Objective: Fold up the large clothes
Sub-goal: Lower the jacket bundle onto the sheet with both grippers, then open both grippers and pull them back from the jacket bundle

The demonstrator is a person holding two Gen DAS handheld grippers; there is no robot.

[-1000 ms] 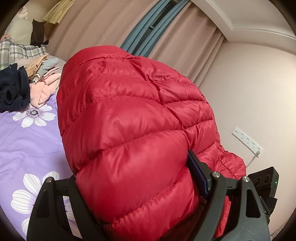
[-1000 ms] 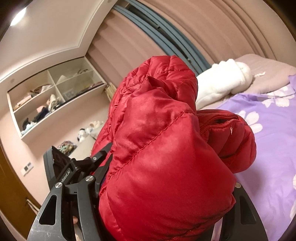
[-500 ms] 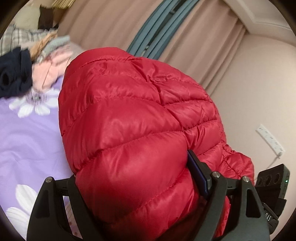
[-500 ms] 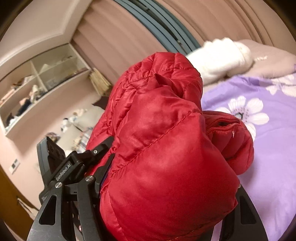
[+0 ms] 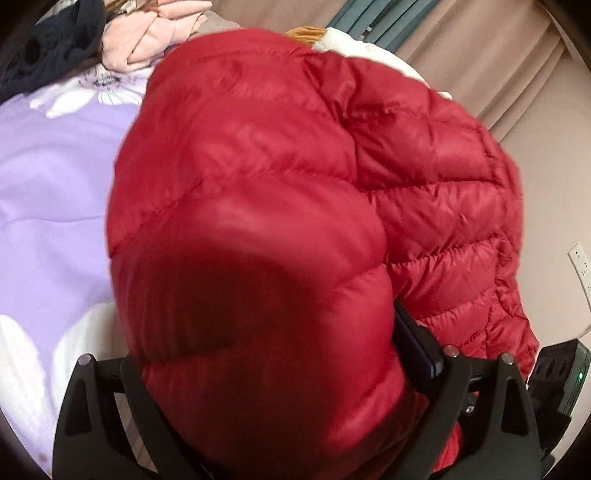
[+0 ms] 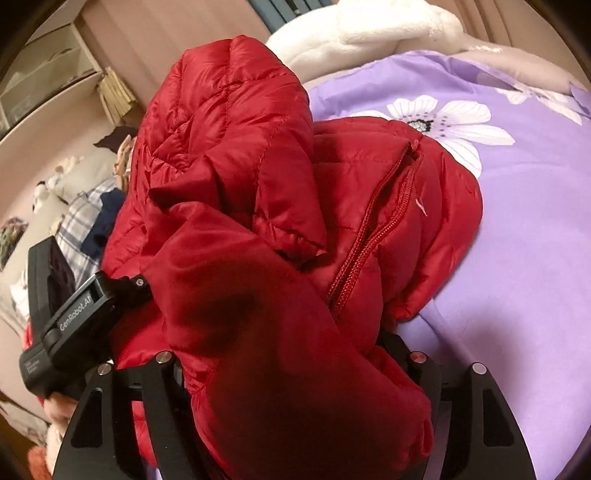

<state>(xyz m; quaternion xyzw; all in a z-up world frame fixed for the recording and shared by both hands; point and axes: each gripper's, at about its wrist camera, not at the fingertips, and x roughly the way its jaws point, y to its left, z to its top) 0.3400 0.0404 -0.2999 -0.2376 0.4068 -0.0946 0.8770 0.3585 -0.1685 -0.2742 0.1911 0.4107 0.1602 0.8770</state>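
Note:
A bulky red down jacket (image 5: 295,166) fills the left wrist view, bundled above the purple flowered bed cover (image 5: 48,203). My left gripper (image 5: 266,332) has the jacket's padding bulging between its fingers; its jaws are opening and the fabric still fills the gap. In the right wrist view the red down jacket (image 6: 229,110) slumps onto the purple bed cover (image 6: 517,240), with a zipper running down its middle. My right gripper (image 6: 280,350) has a thick fold between its fingers while its jaws are opening. All fingertips are hidden under fabric.
A pile of dark and pink clothes (image 5: 110,40) lies at the bed's far left. A white fluffy garment (image 6: 369,33) rests at the far end of the bed before the curtains. A wall socket strip (image 5: 581,266) is at the right. Shelves (image 6: 44,66) line the far wall.
Both grippers came down with the jacket and tilted toward the bed. The jacket's bundle has loosened and spread, showing its zipper, and both pairs of jaws stand wider apart.

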